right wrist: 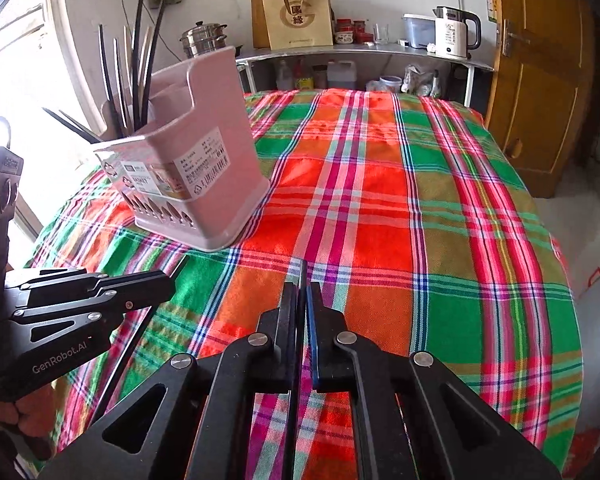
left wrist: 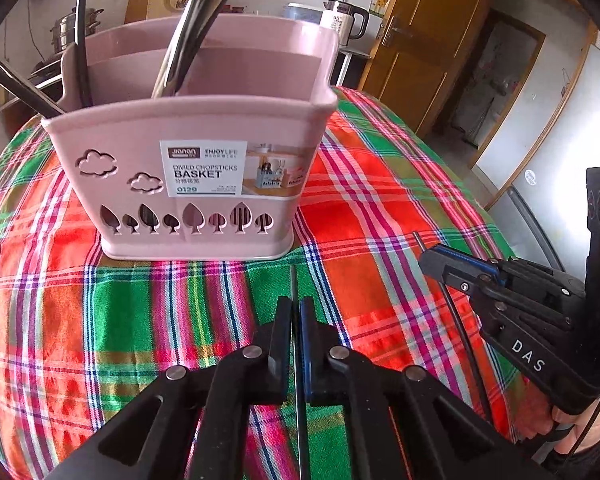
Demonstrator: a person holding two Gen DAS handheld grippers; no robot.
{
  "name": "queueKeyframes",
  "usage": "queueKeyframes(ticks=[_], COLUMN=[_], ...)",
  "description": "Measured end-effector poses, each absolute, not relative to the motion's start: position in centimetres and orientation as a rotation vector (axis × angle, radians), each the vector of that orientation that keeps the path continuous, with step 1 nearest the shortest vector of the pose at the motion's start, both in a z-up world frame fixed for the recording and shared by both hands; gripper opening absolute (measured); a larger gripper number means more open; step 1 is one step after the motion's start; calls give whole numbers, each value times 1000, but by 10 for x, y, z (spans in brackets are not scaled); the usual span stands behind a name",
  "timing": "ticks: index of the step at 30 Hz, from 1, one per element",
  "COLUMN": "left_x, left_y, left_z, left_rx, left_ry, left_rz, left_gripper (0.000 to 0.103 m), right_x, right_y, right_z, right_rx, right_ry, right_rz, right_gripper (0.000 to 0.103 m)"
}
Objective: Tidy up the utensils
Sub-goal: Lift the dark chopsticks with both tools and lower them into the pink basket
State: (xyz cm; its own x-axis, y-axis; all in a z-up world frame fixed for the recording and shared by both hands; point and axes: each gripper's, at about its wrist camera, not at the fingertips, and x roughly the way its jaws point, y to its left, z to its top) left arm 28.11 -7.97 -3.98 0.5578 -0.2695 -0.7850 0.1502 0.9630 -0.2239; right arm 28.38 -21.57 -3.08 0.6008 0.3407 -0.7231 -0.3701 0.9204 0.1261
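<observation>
A pink divided chopsticks basket [left wrist: 140, 152] stands upright on the plaid tablecloth [left wrist: 364, 208], ahead of both grippers. Metal handles [left wrist: 196, 20] and dark chopsticks [right wrist: 140, 60] stick up out of it. My left gripper [left wrist: 296, 304] is shut on a thin dark chopstick [left wrist: 293, 280] that runs between its fingers, tip toward the basket. My right gripper [right wrist: 302, 292] is shut on another dark chopstick [right wrist: 302, 270]. In each wrist view the other gripper shows at the side: the right gripper [left wrist: 430, 262] with its chopstick [left wrist: 460, 328], the left gripper [right wrist: 168, 280] with its chopstick [right wrist: 132, 344].
The basket [right wrist: 220, 160] sits near the table's left side by a bright window. Behind the table a metal shelf [right wrist: 360, 52] carries a white kettle [right wrist: 454, 34], a steamer pot [right wrist: 204, 38] and a paper bag [right wrist: 300, 18]. A wooden door [right wrist: 540, 80] stands at right.
</observation>
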Motion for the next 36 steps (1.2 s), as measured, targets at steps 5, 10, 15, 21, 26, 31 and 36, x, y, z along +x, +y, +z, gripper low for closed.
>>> queueKeyframes(ticks=[5, 10, 15, 21, 26, 31, 36], left_x=[267, 250, 232, 213, 202, 193, 186], left_y=[-68, -52, -37, -31, -28, -20, -15], left_z=[-5, 35, 71, 103, 115, 117, 118], left_rx=[-137, -129, -126, -108, -108, -112, -109], left_ry=[879, 796, 715, 644, 613, 605, 607], left_rz=[-273, -287, -301, -320, -324, -321, -324], left_gripper=[4, 4, 4, 4, 4, 4, 4], right_x=[267, 255, 240, 223, 210, 206, 198], right_y=[-213, -212, -212, -213, -210, -211, -211], right_z=[3, 37, 66, 88, 97, 98, 102], right_rx=[-29, -19, -13, -8, -10, -9, -14], right_ry=[743, 657, 585, 518, 487, 484, 475], right_rz=[428, 438, 442, 453, 459, 460, 462], right_gripper=[5, 4, 4, 4, 4, 4, 4])
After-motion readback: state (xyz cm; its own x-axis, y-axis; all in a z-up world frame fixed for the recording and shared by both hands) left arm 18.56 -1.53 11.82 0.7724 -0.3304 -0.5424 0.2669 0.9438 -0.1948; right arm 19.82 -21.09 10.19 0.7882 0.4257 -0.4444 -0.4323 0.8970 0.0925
